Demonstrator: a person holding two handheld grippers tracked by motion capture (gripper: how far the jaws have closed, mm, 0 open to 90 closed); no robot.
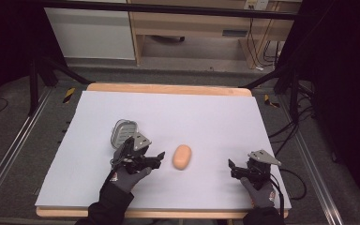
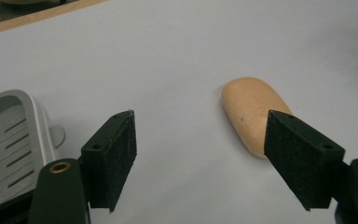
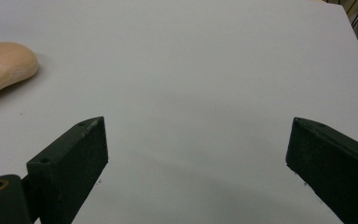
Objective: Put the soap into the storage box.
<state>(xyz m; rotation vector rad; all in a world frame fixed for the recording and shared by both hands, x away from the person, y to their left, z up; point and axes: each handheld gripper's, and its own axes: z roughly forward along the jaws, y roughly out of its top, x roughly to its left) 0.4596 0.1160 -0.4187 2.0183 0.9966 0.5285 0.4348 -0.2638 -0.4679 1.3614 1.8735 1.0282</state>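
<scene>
Table [image 1: 215,112]: a white sheet covers the top in front of you, wooden edge showing at the far side.
Soap dish [image 1: 123,132]: grey and slotted, lying just behind your left gripper.
Left gripper [image 1: 158,159]: your jaws stand wide apart, empty, pointed toward the soap.
Right gripper [image 1: 232,168]: your jaws gape wide over bare sheet, holding nothing, well apart from the soap.
Soap [image 1: 182,156]: a peach oval bar lying flat mid-table, just beyond your left jaw tips.
</scene>
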